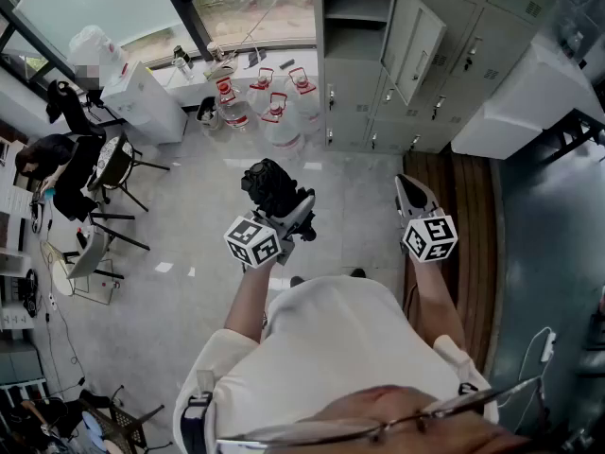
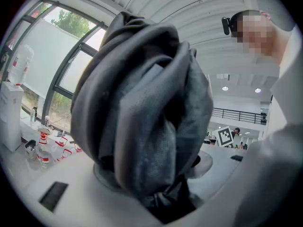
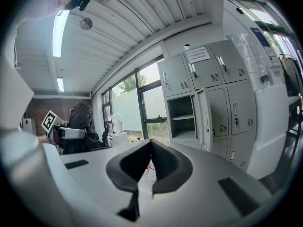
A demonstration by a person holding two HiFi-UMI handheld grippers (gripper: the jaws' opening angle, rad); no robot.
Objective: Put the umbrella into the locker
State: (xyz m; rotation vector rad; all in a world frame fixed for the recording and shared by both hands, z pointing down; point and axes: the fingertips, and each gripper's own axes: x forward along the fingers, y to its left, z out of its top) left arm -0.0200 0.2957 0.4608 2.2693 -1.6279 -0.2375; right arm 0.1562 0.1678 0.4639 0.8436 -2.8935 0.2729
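Close in front of your chest, your left claw (image 1: 282,208) pinches the folded dark umbrella (image 1: 271,185), whose fabric fills the left gripper view and hides the pads, while your right claw (image 1: 410,189) beside it is pressed together at the tips, holding nothing. Farther off across the floor, the locker (image 1: 364,36) stands well apart with its door (image 1: 416,41) swung open. I judge the pickup done, the carry and placing yet to come, and its shaded inside is hard to make out.

White shirt (image 1: 331,353), glasses (image 1: 397,426); left tool (image 1: 286,206), right tool (image 1: 409,187) bear black-white marker cubes (image 1: 252,241).
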